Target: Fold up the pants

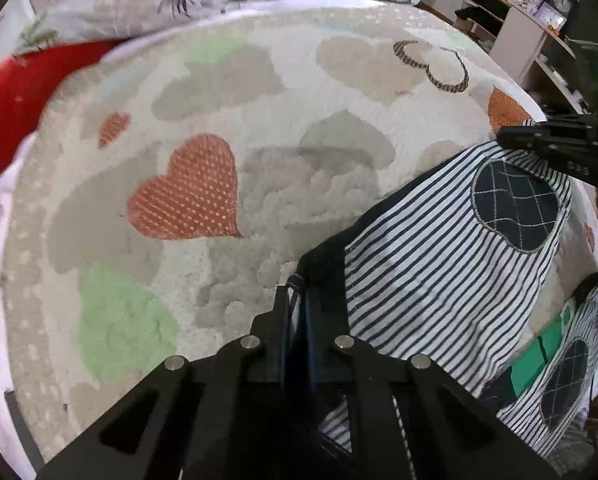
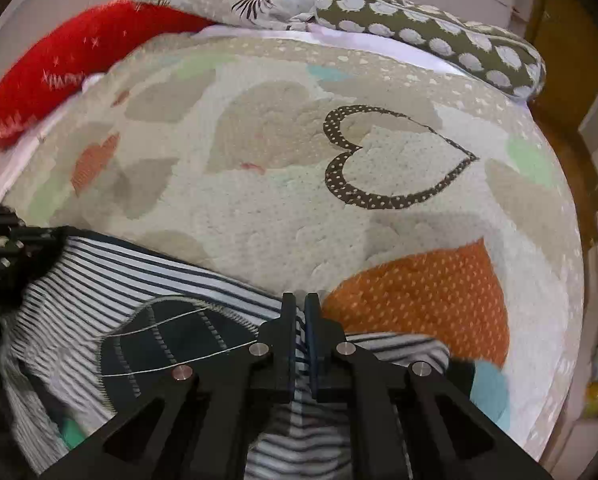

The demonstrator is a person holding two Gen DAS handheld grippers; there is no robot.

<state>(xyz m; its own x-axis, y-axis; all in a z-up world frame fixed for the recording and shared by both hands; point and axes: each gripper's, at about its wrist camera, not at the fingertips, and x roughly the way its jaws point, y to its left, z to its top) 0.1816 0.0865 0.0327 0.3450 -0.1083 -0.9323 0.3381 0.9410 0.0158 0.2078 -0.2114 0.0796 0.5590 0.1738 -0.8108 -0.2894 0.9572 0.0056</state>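
left wrist alone shows shelves (image 1: pixel 515 20) beyond the striped pants (image 1: pixel 439 264).

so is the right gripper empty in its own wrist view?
No, the right gripper is shut on the striped pants, fabric pinched between its jaws.

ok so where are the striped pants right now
The striped pants lie on the heart-patterned blanket at its near edge, lower right in the left wrist view and lower left in the right wrist view, pinched by both the left gripper and right gripper.
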